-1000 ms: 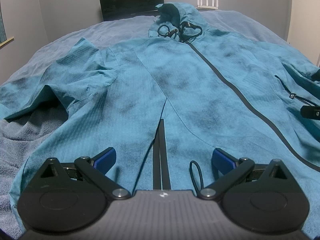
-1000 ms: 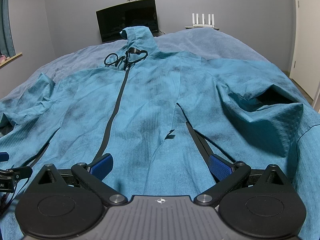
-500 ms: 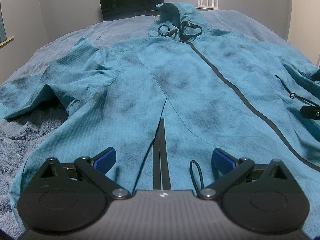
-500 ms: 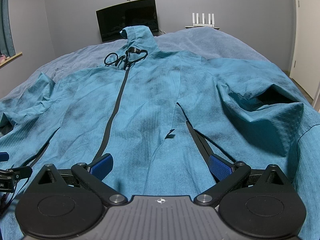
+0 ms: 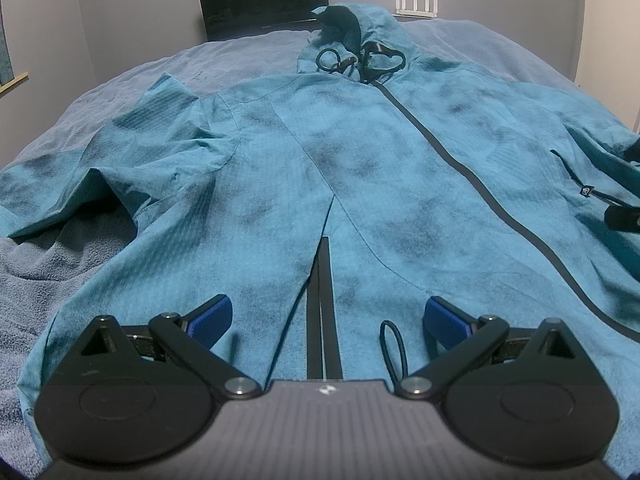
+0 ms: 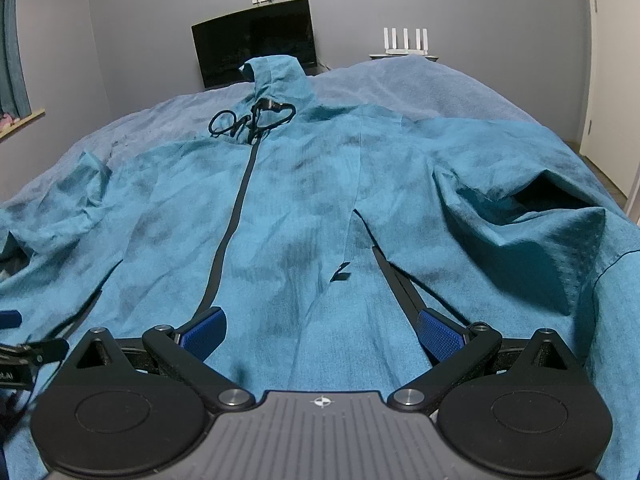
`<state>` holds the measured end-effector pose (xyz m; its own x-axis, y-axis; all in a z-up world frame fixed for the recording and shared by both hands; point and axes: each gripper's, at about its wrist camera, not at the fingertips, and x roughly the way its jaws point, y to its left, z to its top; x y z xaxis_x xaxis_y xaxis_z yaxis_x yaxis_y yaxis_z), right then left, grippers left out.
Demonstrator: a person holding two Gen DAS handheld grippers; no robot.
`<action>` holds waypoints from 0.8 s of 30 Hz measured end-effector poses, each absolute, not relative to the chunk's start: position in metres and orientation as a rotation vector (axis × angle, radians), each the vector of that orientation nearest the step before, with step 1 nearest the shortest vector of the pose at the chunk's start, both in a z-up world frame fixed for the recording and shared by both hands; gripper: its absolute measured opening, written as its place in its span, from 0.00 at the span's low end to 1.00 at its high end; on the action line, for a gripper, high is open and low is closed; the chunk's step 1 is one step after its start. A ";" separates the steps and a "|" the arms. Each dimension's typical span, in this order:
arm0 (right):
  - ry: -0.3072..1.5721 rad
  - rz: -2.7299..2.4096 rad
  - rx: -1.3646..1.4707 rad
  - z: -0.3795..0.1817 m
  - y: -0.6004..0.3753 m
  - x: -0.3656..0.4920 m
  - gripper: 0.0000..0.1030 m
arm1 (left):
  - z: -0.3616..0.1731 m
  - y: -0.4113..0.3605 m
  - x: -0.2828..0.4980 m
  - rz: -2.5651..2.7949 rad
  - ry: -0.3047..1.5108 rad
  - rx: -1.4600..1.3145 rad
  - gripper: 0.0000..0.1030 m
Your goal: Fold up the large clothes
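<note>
A large teal hooded jacket (image 5: 360,168) lies face up and spread flat on the bed, zipped, hood at the far end; it also shows in the right wrist view (image 6: 304,208). My left gripper (image 5: 326,316) is open and empty, low over the jacket's bottom hem on its left half, next to a black pocket zip (image 5: 320,292). My right gripper (image 6: 320,328) is open and empty over the hem on the right half. The left sleeve (image 5: 80,184) and right sleeve (image 6: 540,232) lie out to the sides, rumpled.
A grey-blue blanket (image 5: 48,280) covers the bed under the jacket. A dark monitor (image 6: 256,48) and a white router (image 6: 404,40) stand by the far wall. A door (image 6: 612,80) is at the right. The other gripper's fingertip (image 5: 624,218) shows at the edge.
</note>
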<state>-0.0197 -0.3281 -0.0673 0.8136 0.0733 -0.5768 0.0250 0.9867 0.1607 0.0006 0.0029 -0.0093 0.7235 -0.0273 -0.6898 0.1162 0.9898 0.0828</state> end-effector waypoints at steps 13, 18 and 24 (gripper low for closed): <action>0.336 -0.129 0.126 0.026 -0.381 -0.018 1.00 | 0.053 -0.004 0.035 -0.154 0.562 0.052 1.00; 0.419 -0.213 0.362 0.024 -0.471 -0.002 1.00 | 0.022 -0.028 0.059 -0.222 0.621 0.212 1.00; 0.497 -0.374 0.673 -0.024 -0.570 -0.007 0.82 | -0.018 -0.031 0.073 -0.246 0.784 0.219 1.00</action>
<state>-0.0068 -0.5700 -0.0235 0.8194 -0.1681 -0.5480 0.4800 0.7237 0.4959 0.0727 -0.0307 -0.0182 0.6820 -0.1367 -0.7185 0.2981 0.9490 0.1025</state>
